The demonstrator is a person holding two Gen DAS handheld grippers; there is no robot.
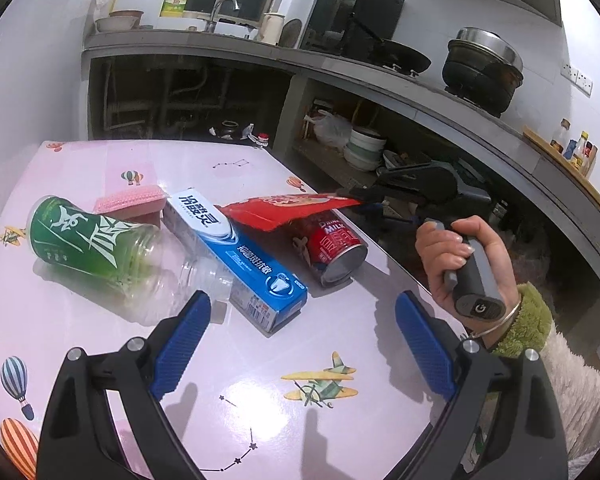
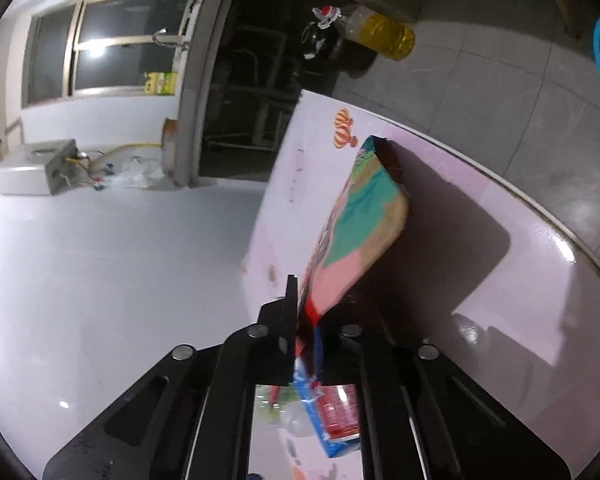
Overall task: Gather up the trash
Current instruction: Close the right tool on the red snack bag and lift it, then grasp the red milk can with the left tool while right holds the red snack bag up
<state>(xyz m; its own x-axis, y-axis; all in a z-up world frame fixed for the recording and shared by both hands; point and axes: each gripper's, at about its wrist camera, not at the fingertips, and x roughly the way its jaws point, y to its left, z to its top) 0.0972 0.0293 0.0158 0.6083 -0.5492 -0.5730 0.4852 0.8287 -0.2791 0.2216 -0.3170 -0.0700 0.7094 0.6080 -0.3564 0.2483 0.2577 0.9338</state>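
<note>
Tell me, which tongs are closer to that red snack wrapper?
Right. The right tongs are shut on one end of the red snack wrapper, holding it above the milk can. The left tongs stand open over the table, nearer the camera, touching nothing.

Both wrist views close, sharing pink table (image 1: 100,168)

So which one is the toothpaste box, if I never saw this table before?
Find the pink table with balloon and plane pictures. Near its middle lies a row of trash: a clear bottle with a green label, a red can, and a long box between them. That toothpaste box is the only blue and white one, with a tooth drawn on it.
</note>
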